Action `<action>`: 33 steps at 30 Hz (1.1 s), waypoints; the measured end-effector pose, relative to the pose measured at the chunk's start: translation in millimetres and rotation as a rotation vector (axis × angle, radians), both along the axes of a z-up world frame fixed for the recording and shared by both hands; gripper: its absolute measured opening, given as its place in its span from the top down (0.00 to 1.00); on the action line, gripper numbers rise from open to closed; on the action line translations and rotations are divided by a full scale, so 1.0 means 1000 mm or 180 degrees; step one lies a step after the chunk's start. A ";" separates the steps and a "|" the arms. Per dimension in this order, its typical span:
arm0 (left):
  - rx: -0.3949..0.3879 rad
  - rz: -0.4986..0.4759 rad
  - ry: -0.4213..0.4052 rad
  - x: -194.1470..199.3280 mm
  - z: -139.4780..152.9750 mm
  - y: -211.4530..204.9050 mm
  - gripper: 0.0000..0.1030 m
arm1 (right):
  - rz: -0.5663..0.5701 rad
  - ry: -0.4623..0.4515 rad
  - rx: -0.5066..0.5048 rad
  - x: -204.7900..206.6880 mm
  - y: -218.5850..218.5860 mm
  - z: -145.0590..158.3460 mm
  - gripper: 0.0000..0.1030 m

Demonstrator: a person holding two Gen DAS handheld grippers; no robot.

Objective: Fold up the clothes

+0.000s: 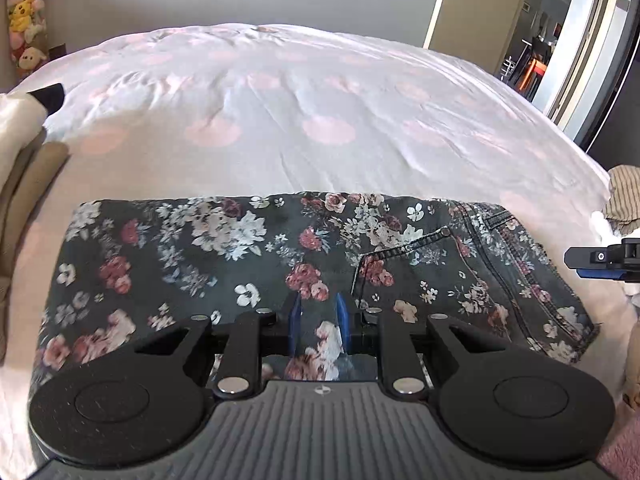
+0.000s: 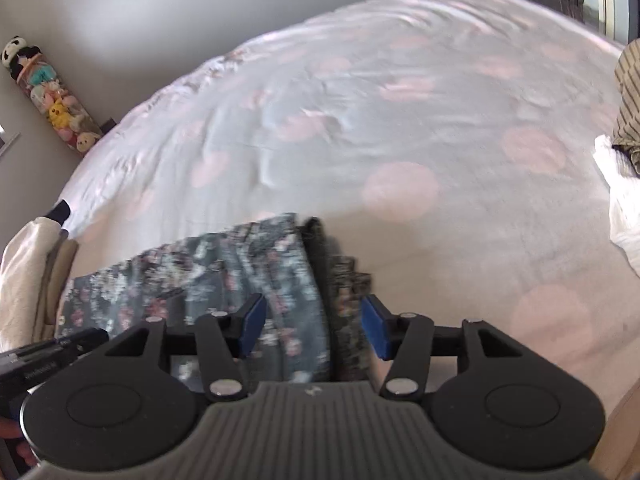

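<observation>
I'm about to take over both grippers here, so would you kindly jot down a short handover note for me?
Left gripper: fingers nearly together, with fabric between them at the near edge of the floral jeans; a real grip can't be confirmed.
Right gripper: open, straddling the jeans' waist end, holding nothing.
Jeans lie folded into a flat band across the near side of the bed.
A striped garment waits at the right edge; cream clothes sit at the left.
Left: finish folding the jeans, then the rest.
</observation>
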State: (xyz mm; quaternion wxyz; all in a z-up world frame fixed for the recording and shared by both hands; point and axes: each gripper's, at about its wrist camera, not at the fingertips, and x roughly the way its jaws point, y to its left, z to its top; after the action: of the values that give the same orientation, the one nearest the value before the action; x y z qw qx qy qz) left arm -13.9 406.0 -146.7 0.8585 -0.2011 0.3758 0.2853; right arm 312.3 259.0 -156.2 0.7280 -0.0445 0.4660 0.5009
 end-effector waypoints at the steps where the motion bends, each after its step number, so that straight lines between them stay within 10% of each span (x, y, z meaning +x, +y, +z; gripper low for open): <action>1: -0.0020 -0.0016 0.0008 0.002 -0.003 0.001 0.84 | -0.0012 0.0055 -0.0034 0.012 0.000 -0.003 0.40; 17: -0.0155 -0.0144 0.0125 0.023 -0.024 0.011 0.84 | 0.0569 0.1626 -0.0161 0.076 0.029 -0.076 0.54; 25: 0.0145 -0.0282 -0.0131 0.025 -0.008 0.001 0.84 | 0.0577 0.1647 -0.0123 0.072 0.032 -0.078 0.74; 33: -0.0136 -0.0248 0.0116 0.026 -0.035 0.011 0.87 | 0.0456 0.1697 0.0103 0.065 0.024 -0.063 0.79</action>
State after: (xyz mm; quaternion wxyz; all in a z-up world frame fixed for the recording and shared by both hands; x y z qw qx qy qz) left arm 12.2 417.3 -181.3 0.8575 -0.1994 0.4049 0.2470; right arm 376.9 283.0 -219.3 0.5429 0.0677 0.6288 0.5525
